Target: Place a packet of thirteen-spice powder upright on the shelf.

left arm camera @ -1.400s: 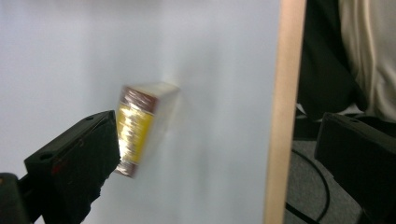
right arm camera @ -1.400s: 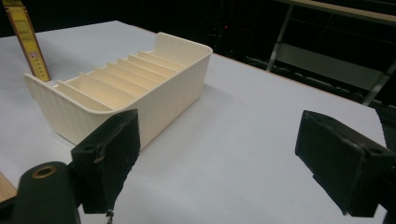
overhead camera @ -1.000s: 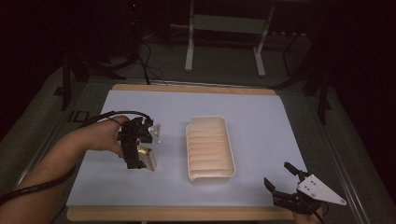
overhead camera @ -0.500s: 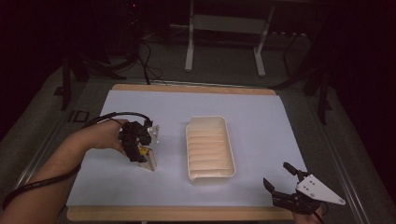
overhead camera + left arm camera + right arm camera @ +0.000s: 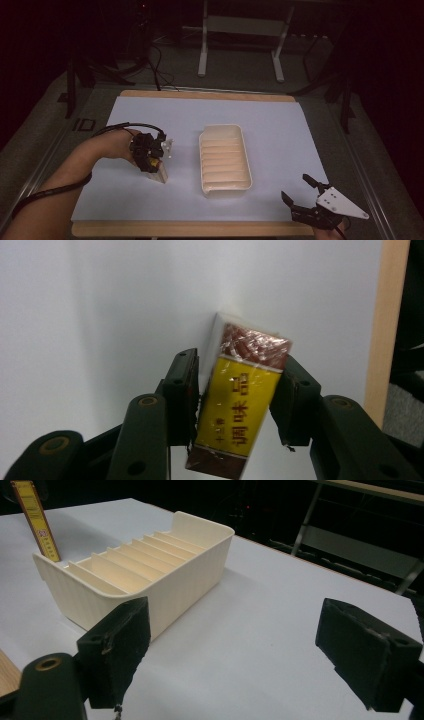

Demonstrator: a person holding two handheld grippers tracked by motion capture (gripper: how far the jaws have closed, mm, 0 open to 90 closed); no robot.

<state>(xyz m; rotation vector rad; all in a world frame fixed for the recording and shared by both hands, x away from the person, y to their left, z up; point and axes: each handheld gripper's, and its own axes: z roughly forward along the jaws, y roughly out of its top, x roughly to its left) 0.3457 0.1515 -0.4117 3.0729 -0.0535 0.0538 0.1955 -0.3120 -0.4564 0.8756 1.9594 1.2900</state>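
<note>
There's the small box [image 5: 240, 400], yellow face with dark red ends and glossy wrap, standing on end on the white sheet. At its three o'clock sits the cream tray [image 5: 225, 160], ribbed with dividers, open-topped, lying lengthwise and empty.

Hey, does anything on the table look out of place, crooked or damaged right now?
Mostly tidy. The seasoning box sits tilted between the left gripper jaws, not square. The cream slotted tray looks intact, all slots bare. The right gripper is open, holding nothing.
</note>
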